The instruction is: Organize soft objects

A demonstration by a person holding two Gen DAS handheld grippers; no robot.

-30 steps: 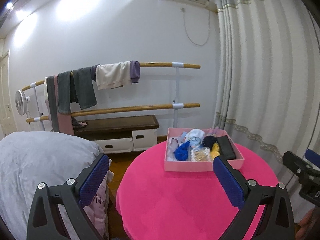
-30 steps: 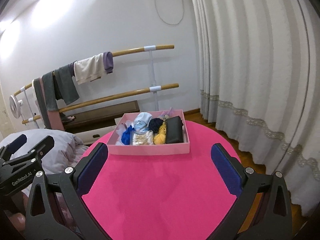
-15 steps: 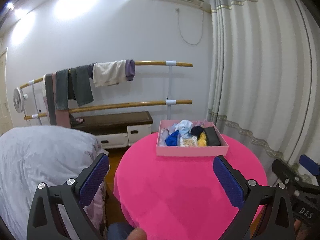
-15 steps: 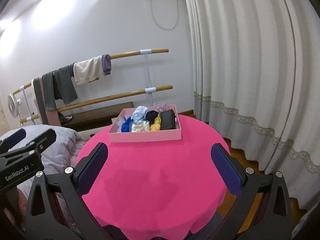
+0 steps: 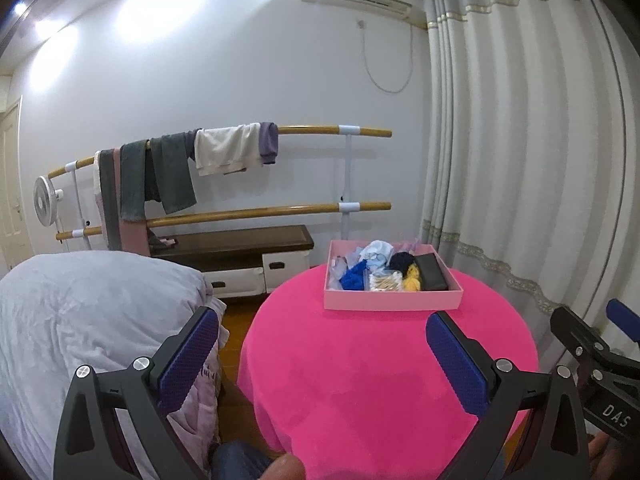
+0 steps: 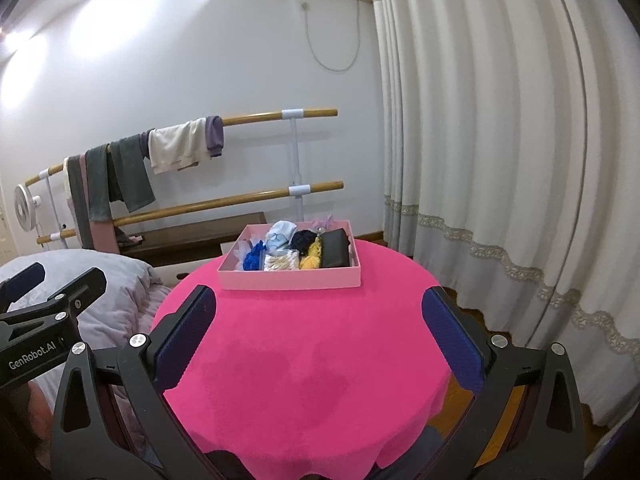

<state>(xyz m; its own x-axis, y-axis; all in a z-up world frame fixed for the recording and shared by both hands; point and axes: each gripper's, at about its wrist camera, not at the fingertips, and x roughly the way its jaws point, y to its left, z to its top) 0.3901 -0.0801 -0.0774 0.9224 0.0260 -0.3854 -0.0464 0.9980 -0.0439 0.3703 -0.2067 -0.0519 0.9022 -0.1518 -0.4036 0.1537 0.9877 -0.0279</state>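
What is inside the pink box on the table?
The pink box holds a blue bundle, a light blue piece, a cream piece, a dark navy piece, a yellow one and a black pouch. Anything beneath them is covered.

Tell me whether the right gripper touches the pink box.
Apart. The right wrist view shows bare pink tablecloth between the open right gripper and the pink box.

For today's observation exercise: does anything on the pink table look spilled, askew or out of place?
Nothing stands out. The pink box sits flat on the table, its soft items all inside, nothing spilled.
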